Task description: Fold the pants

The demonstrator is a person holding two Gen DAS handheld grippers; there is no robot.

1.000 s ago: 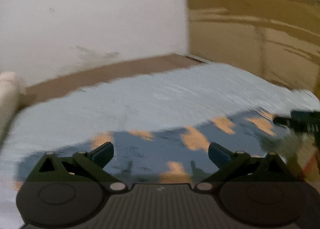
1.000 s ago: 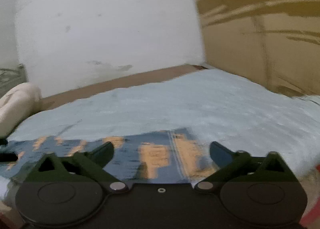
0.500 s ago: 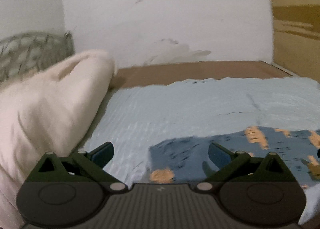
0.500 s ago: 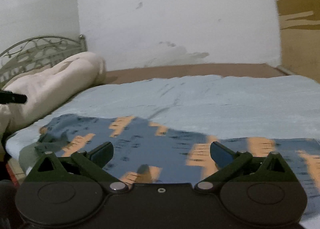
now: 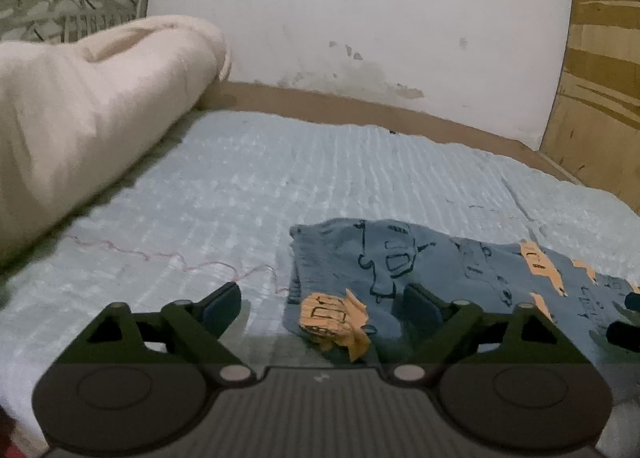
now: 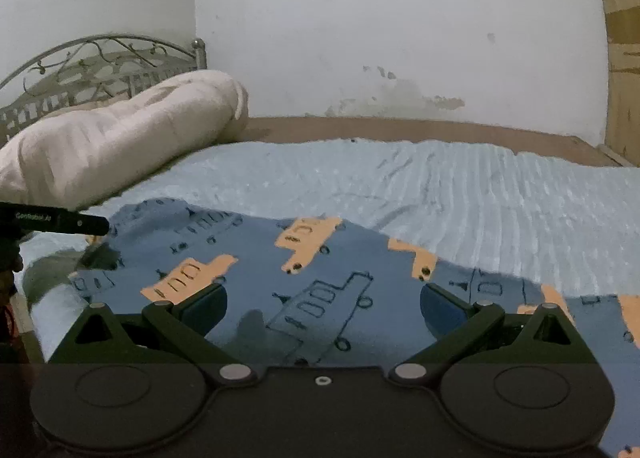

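Blue pants [image 5: 440, 266] printed with orange and outlined vehicles lie spread on the light blue bed cover [image 5: 280, 186]. In the left wrist view their left end sits just ahead of my left gripper [image 5: 320, 304], which is open and empty, its right finger over the cloth. In the right wrist view the pants [image 6: 320, 270] stretch across the foreground under my right gripper [image 6: 324, 304], which is open and empty just above them. The left gripper's finger [image 6: 60, 220] shows at the left edge there.
A rolled cream blanket [image 5: 80, 118] lies along the left of the bed by a metal headboard [image 6: 100, 66]. A white wall [image 5: 360, 18] stands behind, with a wooden panel [image 5: 600, 98] at the right. A brown bed frame edge [image 5: 360, 106] runs along the wall.
Both views have swung left and steadied: the blanket and headboard came into view. The left gripper now faces the pants' left end, the right gripper their middle. Both stayed open.
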